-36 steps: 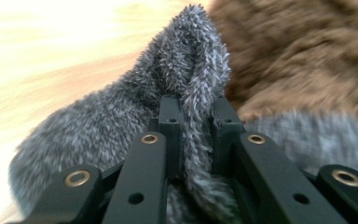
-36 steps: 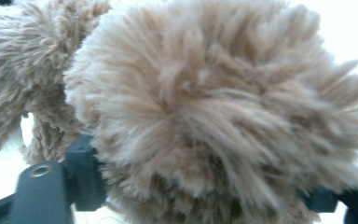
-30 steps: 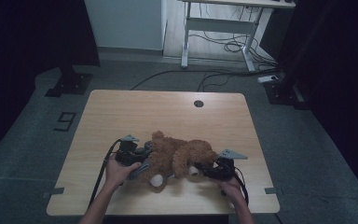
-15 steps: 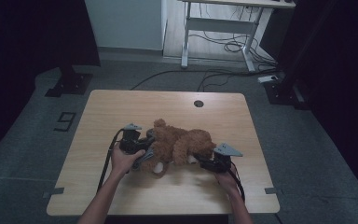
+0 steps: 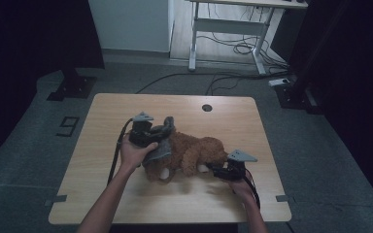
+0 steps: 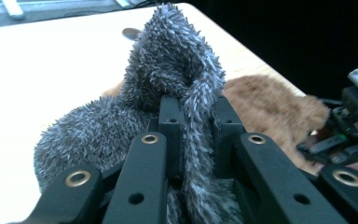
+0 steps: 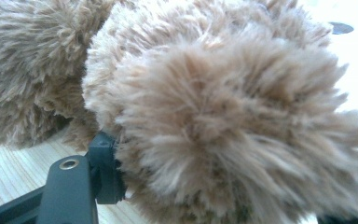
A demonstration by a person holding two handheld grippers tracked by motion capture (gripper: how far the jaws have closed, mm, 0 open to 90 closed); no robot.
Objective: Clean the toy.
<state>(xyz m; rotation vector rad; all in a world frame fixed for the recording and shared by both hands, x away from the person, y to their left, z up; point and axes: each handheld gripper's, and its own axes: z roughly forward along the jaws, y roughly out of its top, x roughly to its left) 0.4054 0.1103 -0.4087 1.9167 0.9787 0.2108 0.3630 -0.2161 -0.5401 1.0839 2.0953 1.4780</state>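
Since the earlier frame my left tool (image 5: 161, 138) has risen, lifting the grey ear (image 6: 172, 65) it pinches. Plush toy (image 5: 194, 153) lies mid-bench (image 5: 233, 119); my right tool (image 5: 212, 170), jaws just opening, straddles a brown leg (image 7: 223, 121). Lift begun, toy not yet raised.

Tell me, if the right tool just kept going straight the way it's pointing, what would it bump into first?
The fluffy brown plush toy. The right tool points left across the light wooden table with the fur already pressed against its jaws, probably a leg or foot, so it would push straight into it.
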